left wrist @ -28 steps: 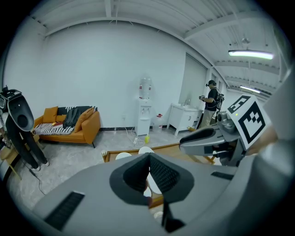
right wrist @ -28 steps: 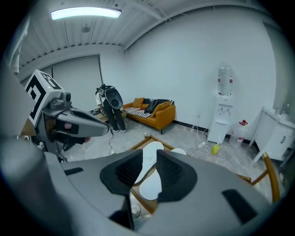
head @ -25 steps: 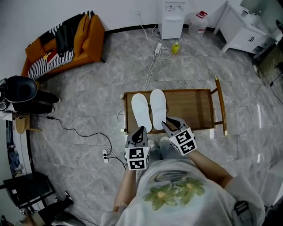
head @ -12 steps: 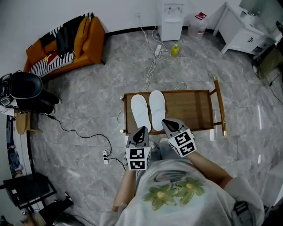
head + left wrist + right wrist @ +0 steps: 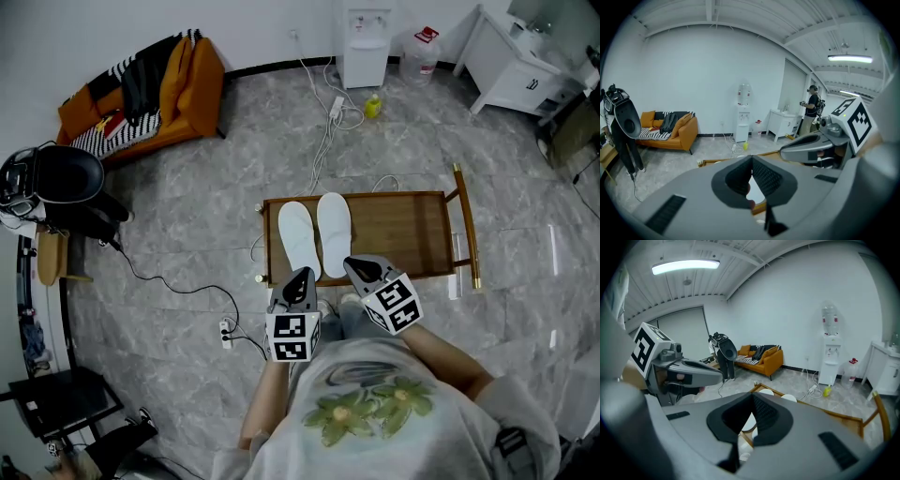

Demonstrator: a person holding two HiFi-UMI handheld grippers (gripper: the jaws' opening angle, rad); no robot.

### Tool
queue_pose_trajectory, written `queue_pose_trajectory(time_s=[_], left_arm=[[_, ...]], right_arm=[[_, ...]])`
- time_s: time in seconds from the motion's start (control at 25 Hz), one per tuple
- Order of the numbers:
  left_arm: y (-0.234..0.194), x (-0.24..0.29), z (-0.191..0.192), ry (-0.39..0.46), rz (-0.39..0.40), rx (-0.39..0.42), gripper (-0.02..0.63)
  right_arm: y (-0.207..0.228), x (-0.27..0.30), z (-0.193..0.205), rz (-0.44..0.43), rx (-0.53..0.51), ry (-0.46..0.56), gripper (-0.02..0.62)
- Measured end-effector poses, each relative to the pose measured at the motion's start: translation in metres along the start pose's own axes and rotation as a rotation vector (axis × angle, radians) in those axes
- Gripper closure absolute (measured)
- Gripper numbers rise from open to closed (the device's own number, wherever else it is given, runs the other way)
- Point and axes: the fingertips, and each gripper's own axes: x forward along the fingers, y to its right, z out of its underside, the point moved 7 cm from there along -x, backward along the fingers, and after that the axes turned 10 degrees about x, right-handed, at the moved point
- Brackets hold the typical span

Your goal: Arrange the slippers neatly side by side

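Two white slippers, one (image 5: pixel 298 239) on the left and one (image 5: pixel 335 232) beside it, lie toes-away and close together on the left half of a low wooden table (image 5: pixel 403 234). Both grippers hover just short of the table's near edge, apart from the slippers. My left gripper (image 5: pixel 302 277) is shut with nothing in it, its jaws meeting at the tip (image 5: pixel 751 158). My right gripper (image 5: pixel 359 267) is also shut and empty (image 5: pixel 752 397). In the right gripper view the slippers' toes (image 5: pixel 765 392) show past the jaws.
An orange sofa (image 5: pixel 141 89) stands at the back left, a water dispenser (image 5: pixel 364 42) and a white cabinet (image 5: pixel 520 66) at the back. Cables (image 5: pixel 323 131) and a power strip (image 5: pixel 225 330) lie on the tiled floor. Another person (image 5: pixel 812 110) stands far off.
My right gripper's jaws have closed from partly open and it has drawn back slightly toward me. The slippers and the left gripper have stayed put.
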Motion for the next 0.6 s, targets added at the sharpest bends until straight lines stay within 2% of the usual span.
queue_pose_trajectory(time_s=[0.6], left_arm=[[0.0085,-0.0012,-0.0006,0.002,0.003,0.001,0.591]], right_arm=[[0.0002,-0.0093,0.0012,0.000,-0.015,0.005,0.591]])
